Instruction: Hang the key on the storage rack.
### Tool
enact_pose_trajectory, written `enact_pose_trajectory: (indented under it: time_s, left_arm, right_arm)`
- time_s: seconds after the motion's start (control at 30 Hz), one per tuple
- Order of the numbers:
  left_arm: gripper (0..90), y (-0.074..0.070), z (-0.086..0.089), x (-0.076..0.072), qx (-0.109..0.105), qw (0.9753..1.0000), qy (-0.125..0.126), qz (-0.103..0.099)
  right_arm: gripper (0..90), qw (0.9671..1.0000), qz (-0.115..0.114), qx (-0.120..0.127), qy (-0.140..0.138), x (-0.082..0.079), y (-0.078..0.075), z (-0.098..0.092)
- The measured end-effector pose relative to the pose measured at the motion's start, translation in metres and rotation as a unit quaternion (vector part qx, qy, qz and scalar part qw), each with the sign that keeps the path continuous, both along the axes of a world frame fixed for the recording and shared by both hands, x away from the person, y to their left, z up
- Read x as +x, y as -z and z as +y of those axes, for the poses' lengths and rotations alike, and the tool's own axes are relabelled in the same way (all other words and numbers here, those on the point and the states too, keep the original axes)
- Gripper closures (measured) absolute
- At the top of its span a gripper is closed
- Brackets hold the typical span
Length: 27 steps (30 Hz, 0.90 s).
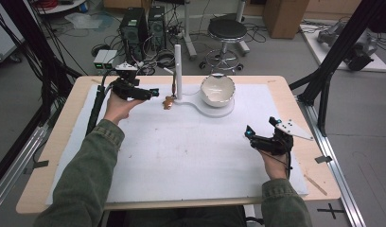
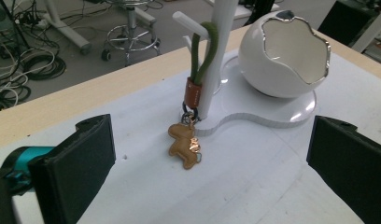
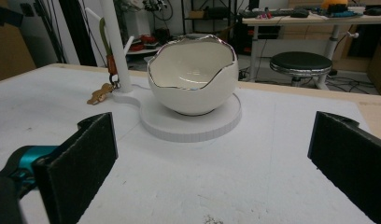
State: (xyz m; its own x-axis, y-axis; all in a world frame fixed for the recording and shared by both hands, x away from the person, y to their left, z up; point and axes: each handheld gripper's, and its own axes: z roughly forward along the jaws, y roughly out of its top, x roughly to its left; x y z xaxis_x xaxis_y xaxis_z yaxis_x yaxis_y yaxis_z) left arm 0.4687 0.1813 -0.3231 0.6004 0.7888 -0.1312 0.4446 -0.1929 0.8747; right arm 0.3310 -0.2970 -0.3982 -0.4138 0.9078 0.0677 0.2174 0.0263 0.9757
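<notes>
Jaws of left gripper (image 2: 209, 163) wide apart, empty, facing brown gingerbread-shaped keychain (image 2: 185, 145) hanging by green loop (image 2: 203, 51) on white peg stand (image 2: 216, 56), charm touching table, white egg-shaped bowl (image 2: 284, 53) beside, right gripper (image 3: 212, 163) open too, well apart.

The bowl (image 2: 284, 56) is glossy white outside and cream inside, with a thin silver line along its jagged rim. The stand (image 2: 272, 114) under it and its upright post are plain white. On the post hangs a keychain (image 2: 185, 145) with a tan, golden-brown figure, an orange-brown leather band and an olive green loop. The table (image 1: 295, 101) is pale wood with a white mat. Both grippers' fingers (image 3: 81, 163) are black, with teal parts behind them. The sleeves (image 1: 87, 175) are olive green.
</notes>
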Motion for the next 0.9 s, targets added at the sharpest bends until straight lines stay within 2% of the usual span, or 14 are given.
enact_pose_trajectory:
  time_s: [0.13, 0.37, 0.5, 0.57, 0.9]
  left_arm:
    - [1.6, -0.002, 0.002, -0.006, 0.004, 1.0000, 0.004, -0.005]
    - [1.6, -0.003, 0.011, -0.016, 0.004, 0.9999, -0.007, -0.008]
    - [1.6, 0.000, 0.019, -0.024, 0.002, 0.9998, -0.015, -0.013]
    - [1.6, 0.002, 0.024, -0.027, 0.001, 0.9998, -0.018, -0.010]
    - [1.6, 0.009, 0.044, -0.045, 0.004, 0.9991, -0.038, -0.019]
  right_arm:
    - [0.4, 1.0000, 0.001, 0.001, 0.000, 0.000, 0.000, 0.000]
    - [0.4, 1.0000, 0.000, -0.003, -0.002, 0.000, 0.000, 0.001]
    - [0.4, 1.0000, 0.000, -0.001, 0.000, 0.000, 0.000, 0.001]
    - [0.4, 1.0000, 0.001, 0.001, 0.001, 0.000, 0.000, 0.000]
    - [0.4, 1.0000, -0.001, -0.008, -0.002, 0.002, 0.001, 0.003]
